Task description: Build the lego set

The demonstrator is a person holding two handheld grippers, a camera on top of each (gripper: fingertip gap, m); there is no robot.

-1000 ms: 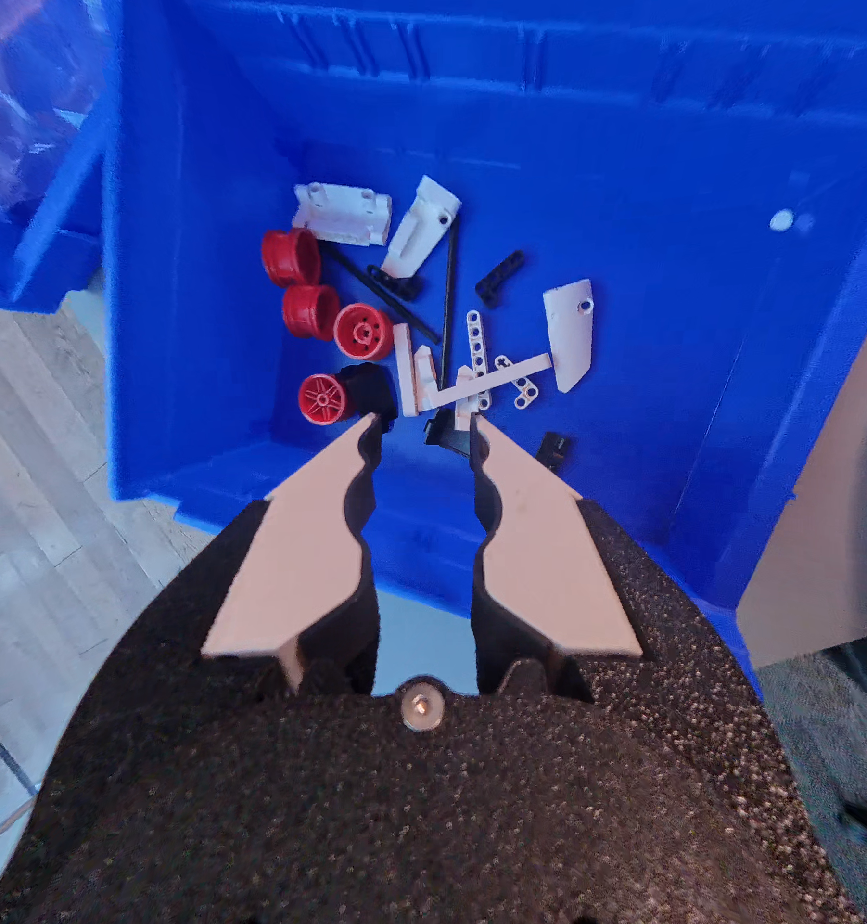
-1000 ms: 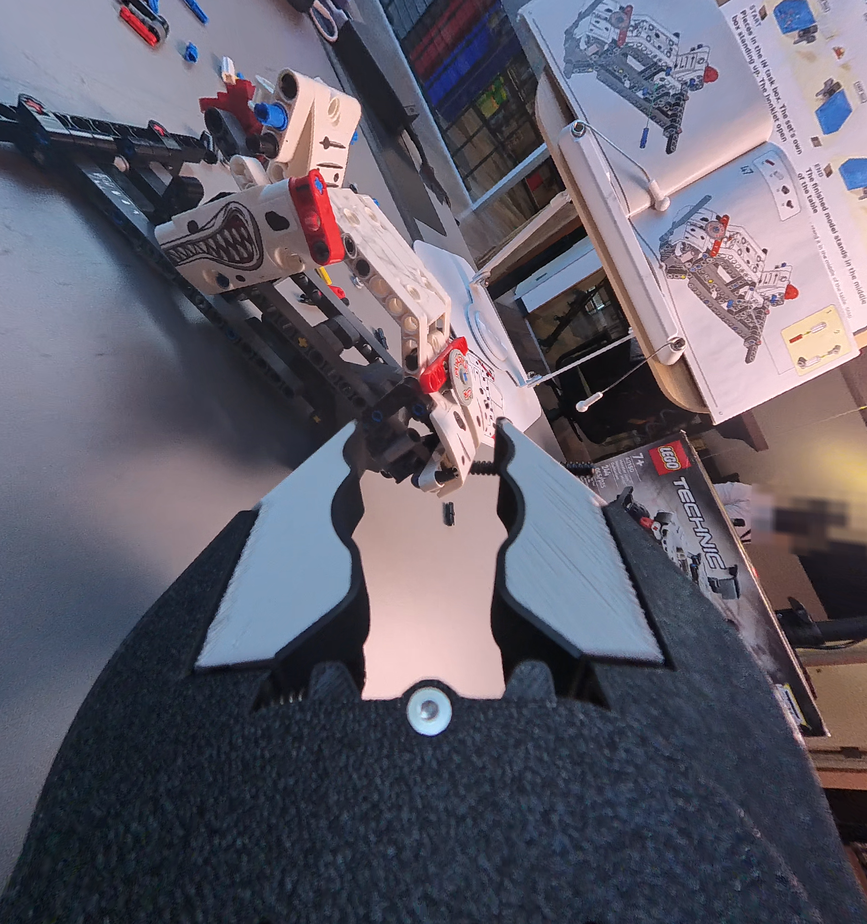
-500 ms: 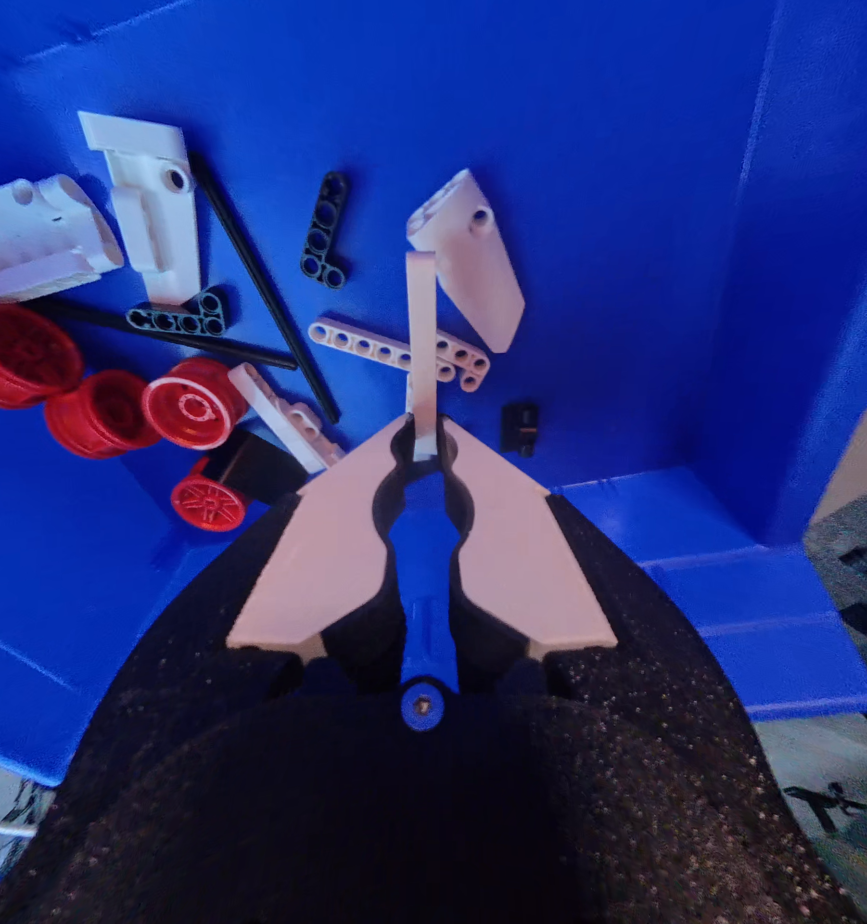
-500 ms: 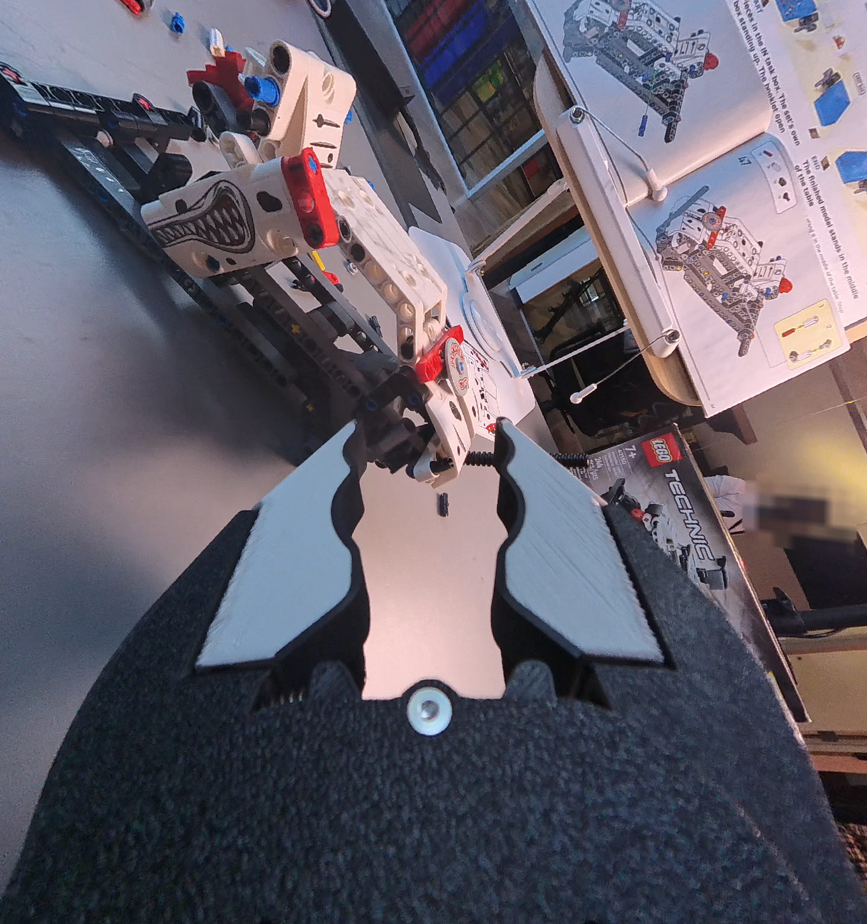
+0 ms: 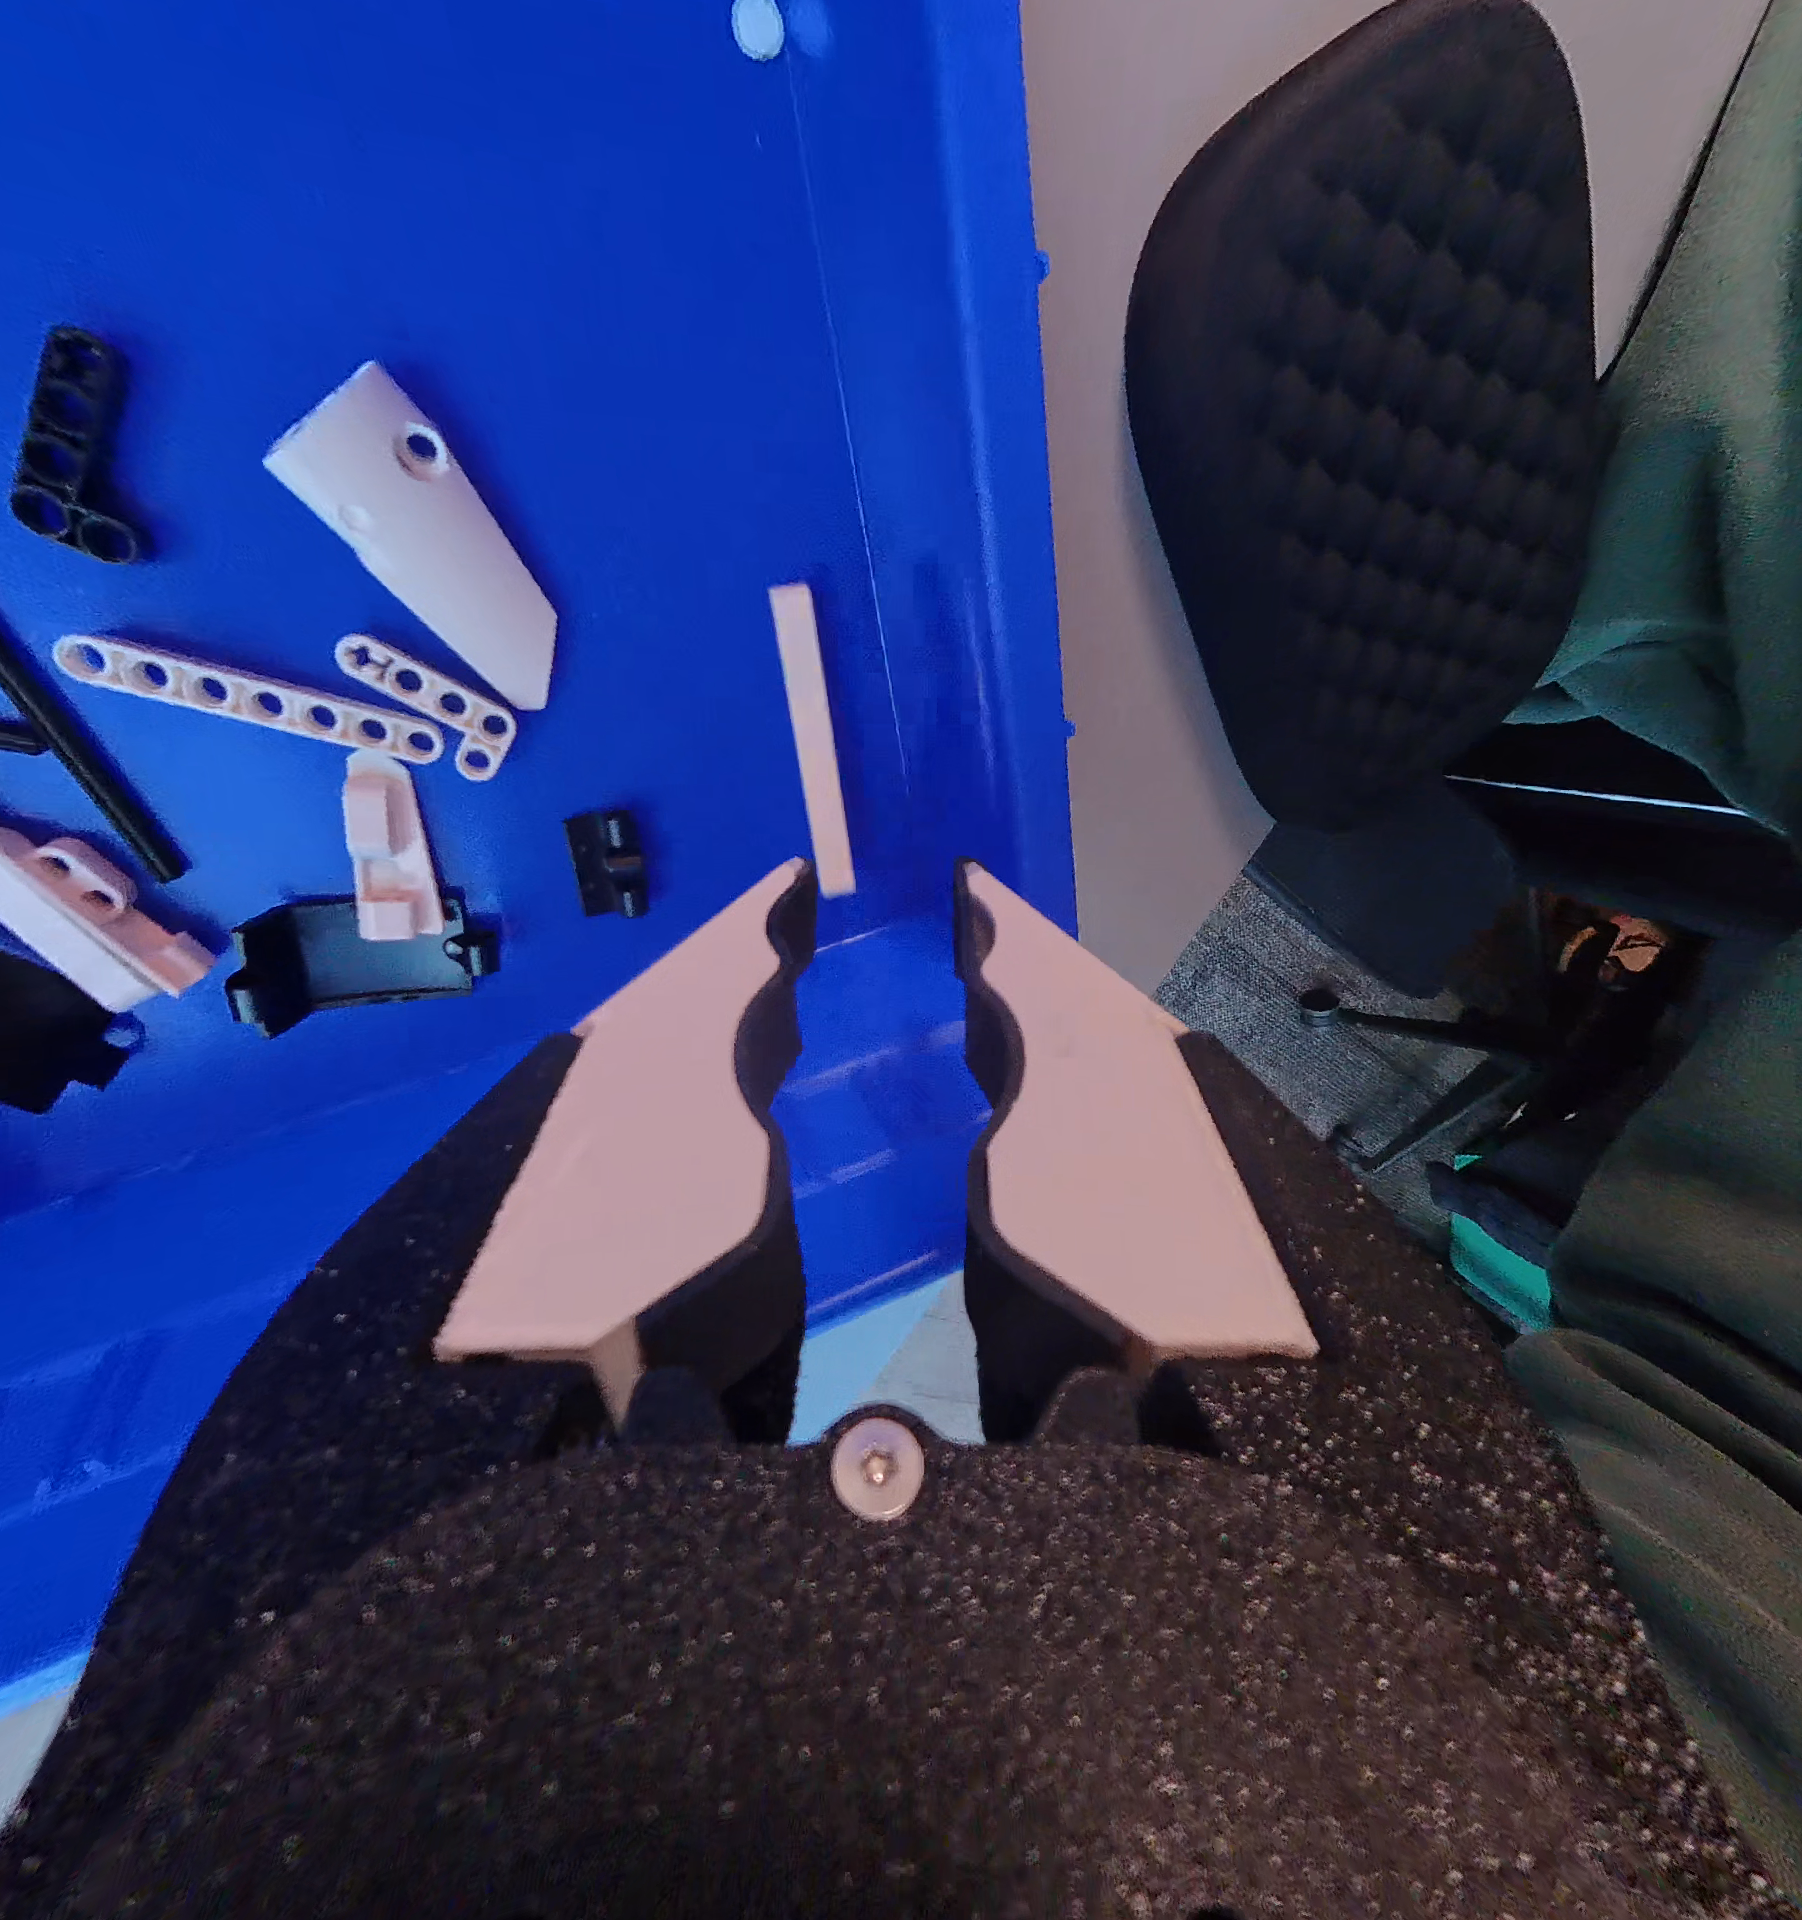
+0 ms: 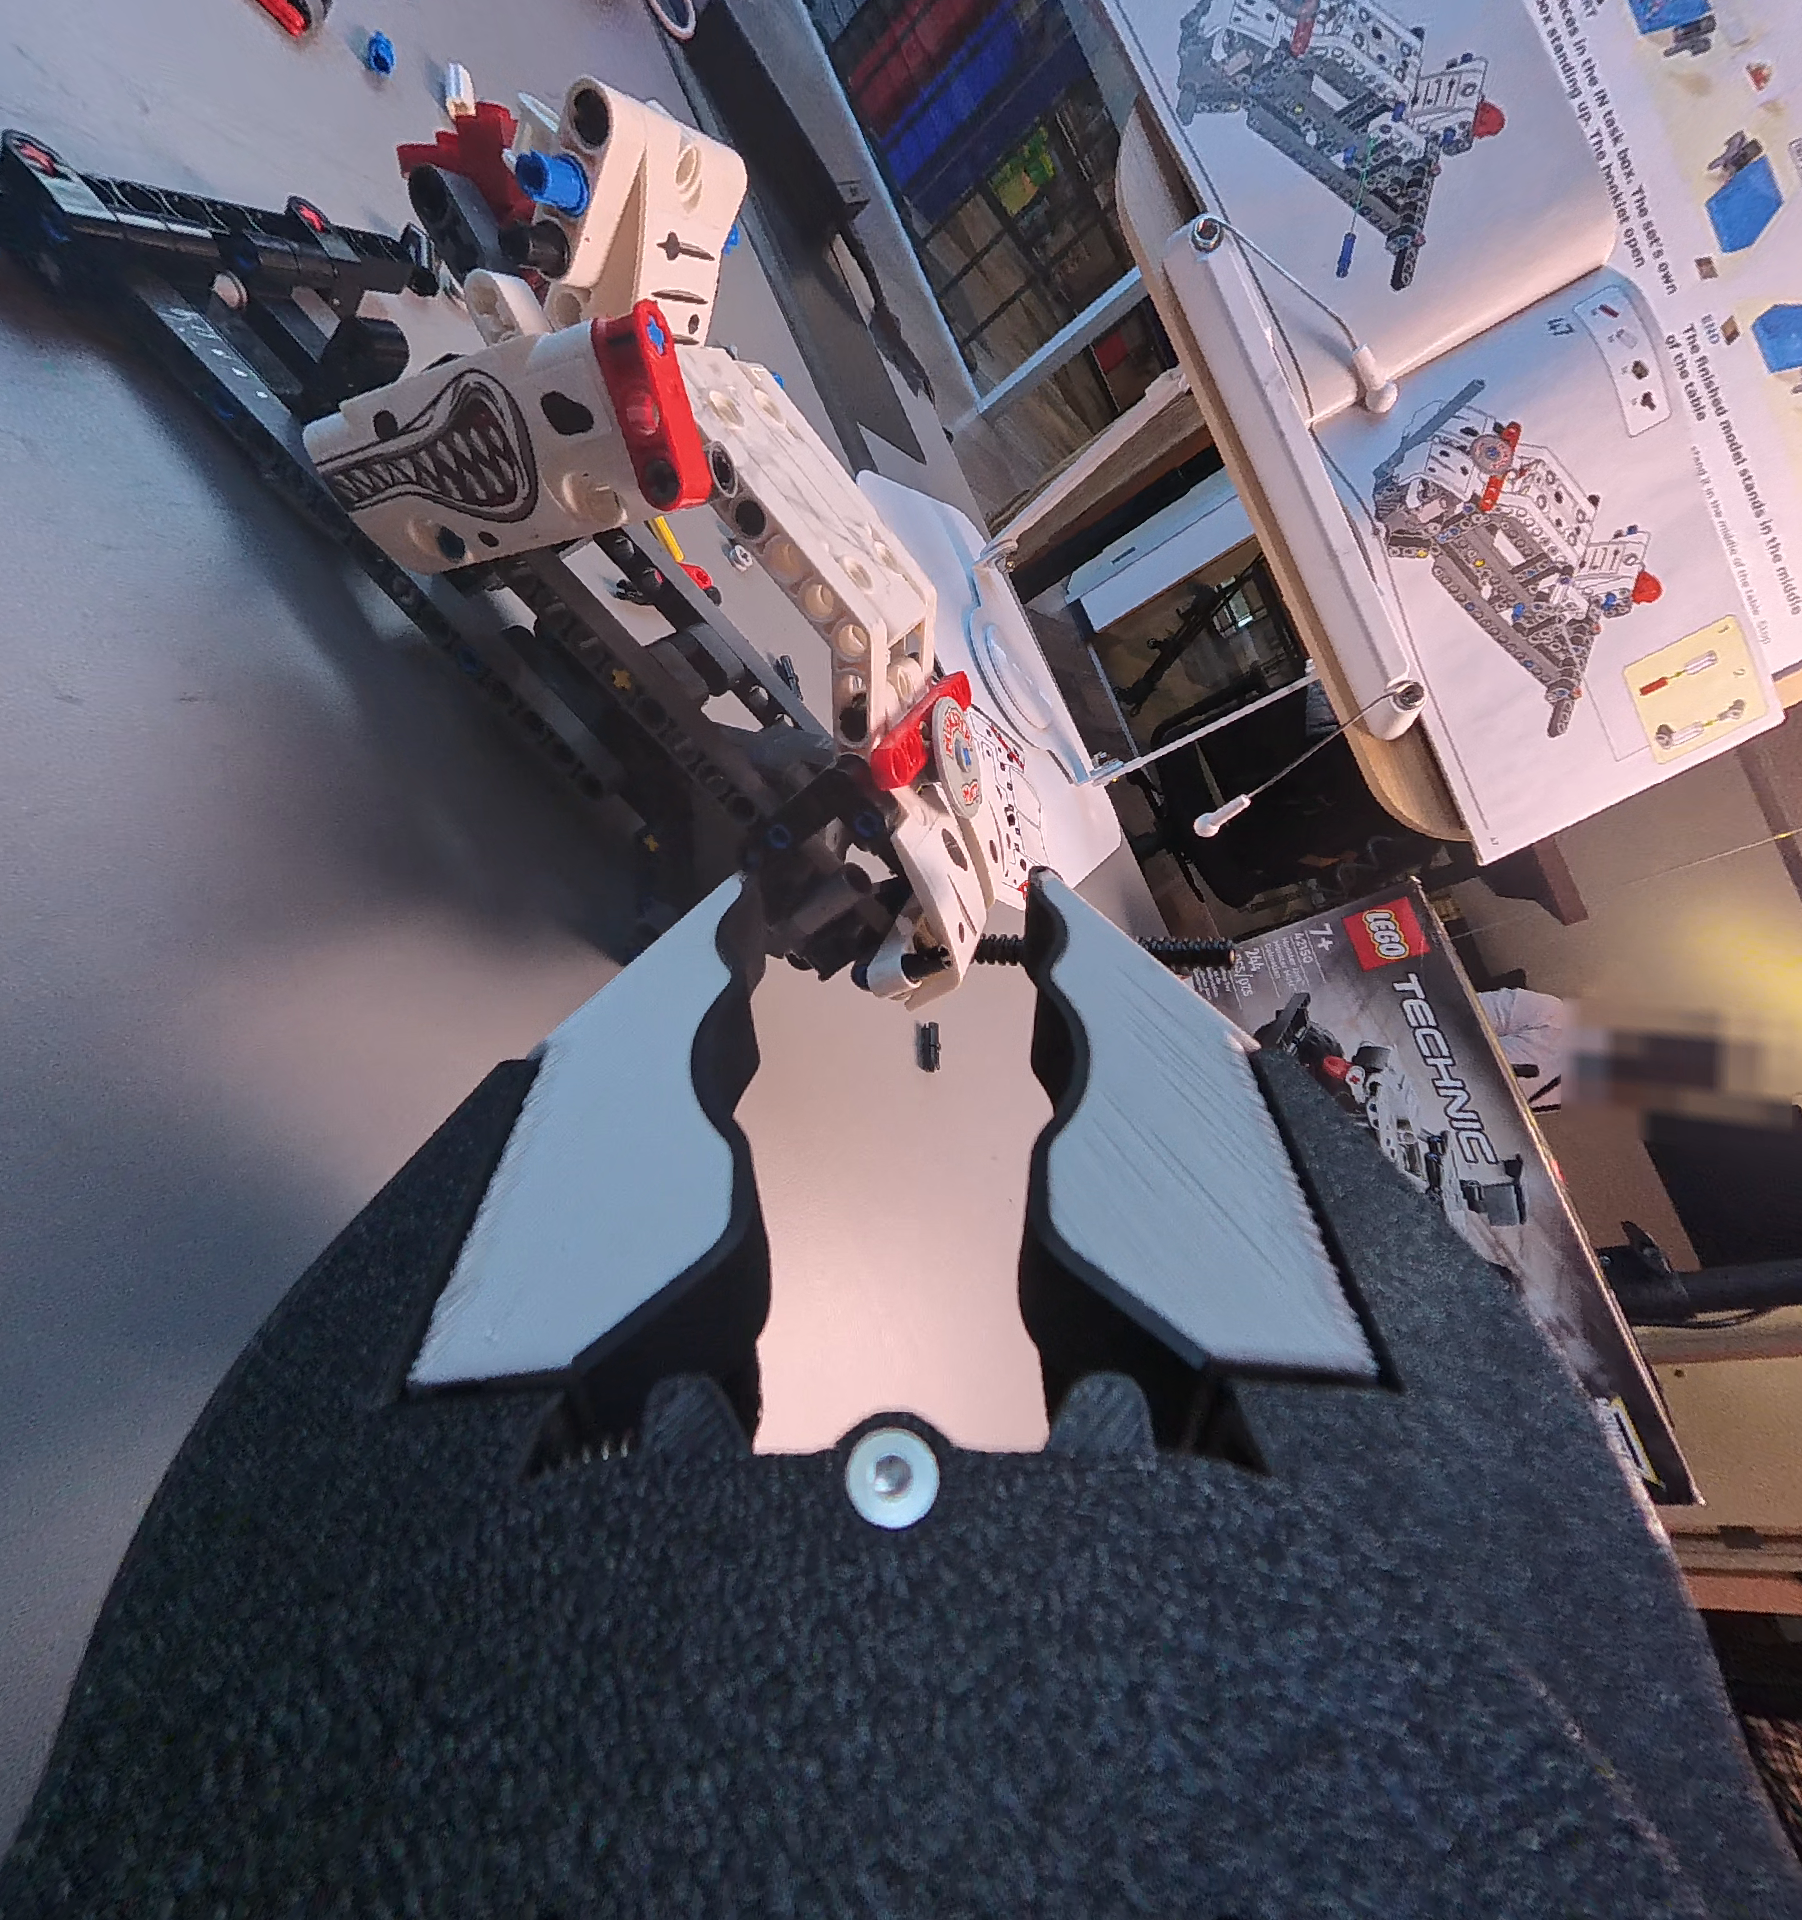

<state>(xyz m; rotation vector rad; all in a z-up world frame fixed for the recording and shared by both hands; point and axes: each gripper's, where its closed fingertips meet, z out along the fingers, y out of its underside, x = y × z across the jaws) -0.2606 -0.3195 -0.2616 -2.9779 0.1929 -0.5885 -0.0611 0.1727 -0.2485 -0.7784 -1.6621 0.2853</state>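
Note:
In the left wrist view my left gripper [image 5: 884, 883] is open and empty over the right end of a blue bin [image 5: 616, 260]. A long thin white Lego strip [image 5: 812, 738] lies loose on the bin floor just ahead of my left fingertip, by the bin's right wall. In the right wrist view my right gripper [image 6: 889, 894] has its jaws wide and closed on the near end of the part-built white, black and red Lego model [image 6: 606, 436]. The model rests on the grey table [image 6: 201, 831].
The bin also holds a white panel [image 5: 419, 540], white holed beams [image 5: 253, 701], a black L-beam [image 5: 71, 447] and small black parts [image 5: 606, 862]. A black chair back [image 5: 1364, 416] and a green-clad person [image 5: 1728, 727] are to the right. An instruction booklet [image 6: 1499, 436] and the set's box [image 6: 1416, 1070] stand behind the model. The tips of one gripper are about 55 centimeters away from the tips of the other.
My left gripper was shut on the white strip half a second ago. It has since opened, swung right, and the strip lies in the bin. The right gripper keeps its hold.

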